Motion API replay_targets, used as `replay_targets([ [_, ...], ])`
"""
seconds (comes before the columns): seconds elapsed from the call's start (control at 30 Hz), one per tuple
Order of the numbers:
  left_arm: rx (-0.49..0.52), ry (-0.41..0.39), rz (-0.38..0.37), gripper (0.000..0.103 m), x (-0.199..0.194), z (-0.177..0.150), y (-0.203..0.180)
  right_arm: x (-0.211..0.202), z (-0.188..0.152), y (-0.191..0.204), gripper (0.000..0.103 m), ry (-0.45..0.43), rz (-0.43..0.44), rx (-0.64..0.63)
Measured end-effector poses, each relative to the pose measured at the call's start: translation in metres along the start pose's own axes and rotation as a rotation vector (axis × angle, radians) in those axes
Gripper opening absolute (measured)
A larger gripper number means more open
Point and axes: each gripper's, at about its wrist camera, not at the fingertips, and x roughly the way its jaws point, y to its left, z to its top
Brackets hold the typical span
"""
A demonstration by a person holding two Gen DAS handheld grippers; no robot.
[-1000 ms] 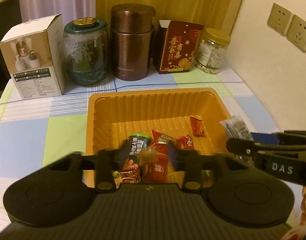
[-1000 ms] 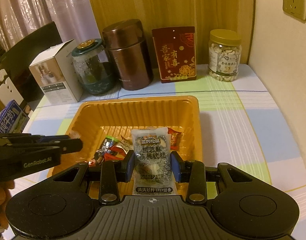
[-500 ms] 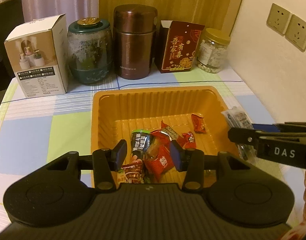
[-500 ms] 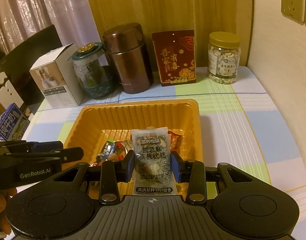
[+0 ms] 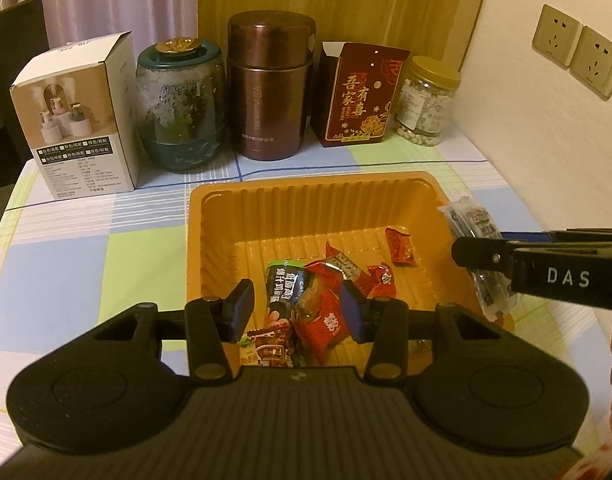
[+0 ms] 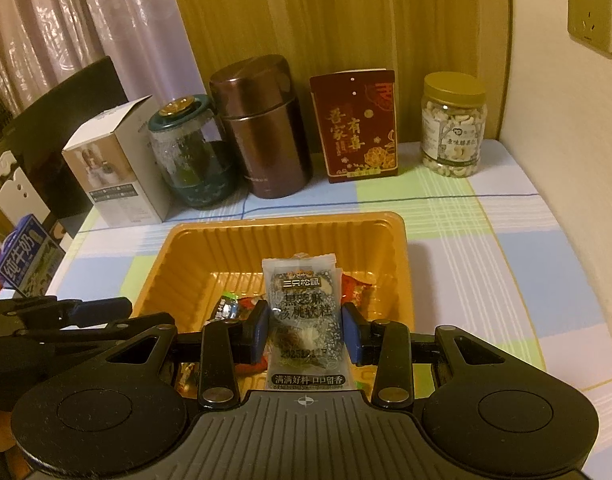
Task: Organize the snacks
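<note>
Tray (image 5: 306, 196) at frame centre on the counter (image 5: 86, 248), already holding several wrapped snacks (image 5: 326, 280). Right hand-held gripper (image 6: 304, 330) clamps a grey packet (image 6: 302, 312) above the tray's near edge, not yet released. Left hand-held gripper (image 5: 296, 312), fingers spread and empty, hovers over the pile. Judged near completion.

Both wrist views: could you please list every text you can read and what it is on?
"DAS": right gripper.
"三只松鼠", "黑芝麻核桃软糕", "满满好料 口口留香": clear packet it holds.
"吾家有喜": red box.
"纯牛奶": blue carton.
White box, brown flask, nut jar: print too small.
</note>
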Motion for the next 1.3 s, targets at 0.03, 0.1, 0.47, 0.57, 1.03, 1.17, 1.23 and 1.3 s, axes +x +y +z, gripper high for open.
replay_targets([
  [0.03,0.000,0.000,0.000,0.043,0.001,0.000,0.000,0.001,0.000,0.000,0.039,0.000,-0.001,0.003],
  [0.1,0.001,0.001,0.002,0.043,0.001,0.000,0.001,0.002,0.001,-0.001,0.039,0.001,-0.001,0.005],
  [0.47,-0.010,0.004,0.002,0.043,0.005,-0.003,0.004,0.011,-0.001,-0.006,0.042,-0.028,0.077,0.039],
  [0.57,-0.007,0.000,0.006,0.046,0.003,-0.006,0.005,0.006,-0.003,-0.011,0.063,-0.067,0.061,0.065],
  [1.03,0.019,-0.060,0.019,0.090,-0.041,-0.029,-0.006,-0.035,-0.029,-0.024,0.065,-0.044,0.009,0.119],
  [1.17,0.021,-0.084,0.021,0.099,-0.069,-0.042,-0.013,-0.058,-0.042,-0.020,0.067,-0.030,-0.003,0.106],
  [1.23,0.016,-0.088,0.022,0.103,-0.083,-0.048,-0.016,-0.073,-0.049,-0.016,0.069,-0.033,-0.011,0.095],
  [1.3,0.007,-0.095,0.016,0.103,-0.100,-0.056,-0.018,-0.087,-0.056,-0.012,0.070,-0.034,-0.010,0.082],
])
